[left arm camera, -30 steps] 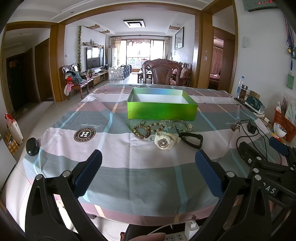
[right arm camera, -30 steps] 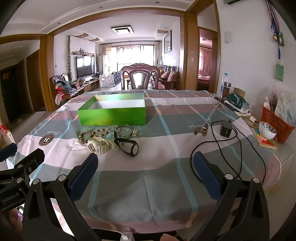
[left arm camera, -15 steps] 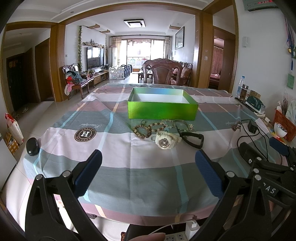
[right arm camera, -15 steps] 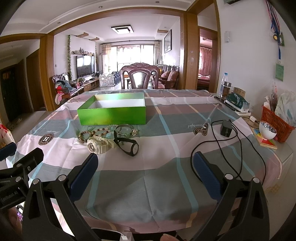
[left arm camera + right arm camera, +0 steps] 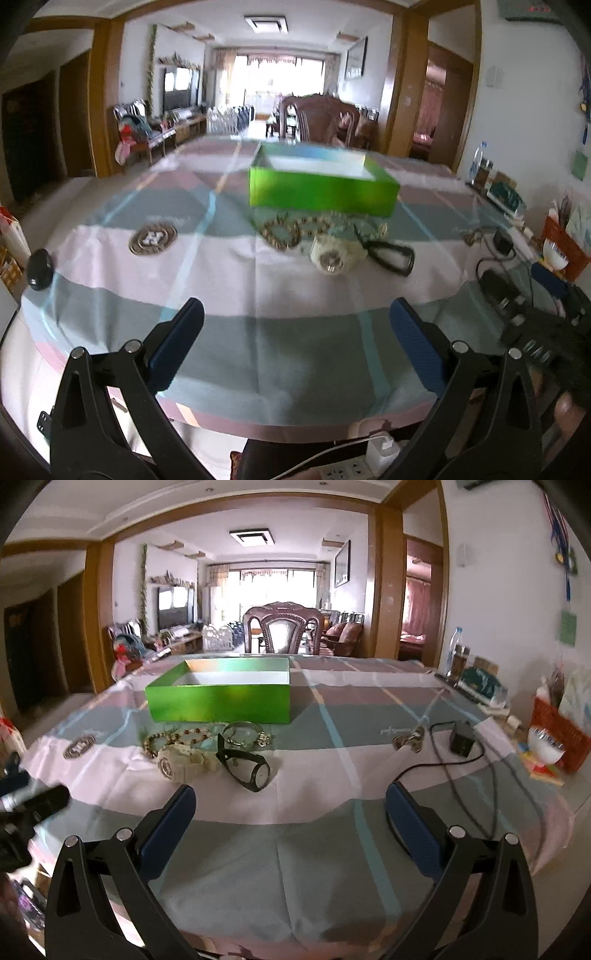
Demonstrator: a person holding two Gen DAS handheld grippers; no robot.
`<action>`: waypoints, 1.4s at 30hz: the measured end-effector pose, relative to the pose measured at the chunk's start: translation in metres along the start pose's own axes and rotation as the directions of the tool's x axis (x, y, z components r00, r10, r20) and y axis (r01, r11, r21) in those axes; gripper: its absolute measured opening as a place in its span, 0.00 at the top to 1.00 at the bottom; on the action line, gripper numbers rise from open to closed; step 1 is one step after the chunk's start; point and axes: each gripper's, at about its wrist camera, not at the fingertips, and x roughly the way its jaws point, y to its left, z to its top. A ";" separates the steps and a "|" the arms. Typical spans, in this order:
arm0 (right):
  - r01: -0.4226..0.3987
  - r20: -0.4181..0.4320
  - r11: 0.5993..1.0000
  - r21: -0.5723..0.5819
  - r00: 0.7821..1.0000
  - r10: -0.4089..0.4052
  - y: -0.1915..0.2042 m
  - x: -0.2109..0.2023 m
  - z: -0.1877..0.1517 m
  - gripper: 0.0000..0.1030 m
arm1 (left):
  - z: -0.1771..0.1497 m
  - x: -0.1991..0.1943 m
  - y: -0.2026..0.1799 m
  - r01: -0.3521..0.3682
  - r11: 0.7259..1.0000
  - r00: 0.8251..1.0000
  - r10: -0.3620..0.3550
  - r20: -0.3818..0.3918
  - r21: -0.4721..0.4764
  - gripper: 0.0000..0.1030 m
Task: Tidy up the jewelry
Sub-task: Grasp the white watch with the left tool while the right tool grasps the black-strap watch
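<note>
both claws, left claw and right claw, are hanging wide open, holding nothing; a black cord is lying beside the watches.

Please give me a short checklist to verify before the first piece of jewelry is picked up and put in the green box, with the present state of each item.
1. Left gripper open, nothing held: ok.
2. Right gripper open, nothing held: ok.
3. Green box open on top, its inside reachable: ok.
4. White watch and black watch lie free on the tablecloth: ok.
5. Bead bracelets separate from one another: cannot tell.
6. Black cable away from the jewelry: ok.
</note>
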 end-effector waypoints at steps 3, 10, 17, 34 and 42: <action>-0.045 0.007 0.998 0.040 0.999 0.045 -0.009 0.005 0.002 0.03 | -0.001 0.010 0.001 0.018 1.000 1.000 -0.018 0.001 0.003 0.04; -0.066 -0.073 0.996 0.061 0.995 0.071 -0.014 0.043 0.009 0.03 | 0.005 0.044 0.004 0.007 1.000 1.000 -0.007 -0.022 0.005 0.04; -0.078 -0.195 0.997 0.028 0.977 0.082 0.002 0.097 0.014 0.33 | 0.019 0.072 0.005 0.020 1.000 0.999 -0.020 -0.033 0.001 0.06; -0.168 -0.325 0.985 0.029 0.931 0.168 0.007 0.167 0.020 0.86 | 0.051 0.135 -0.004 0.007 1.000 0.997 -0.005 -0.079 0.017 0.09; -0.212 -0.313 0.975 0.059 0.924 0.220 0.000 0.164 0.023 0.91 | 0.059 0.158 -0.010 0.030 0.999 0.990 -0.035 -0.136 -0.038 0.12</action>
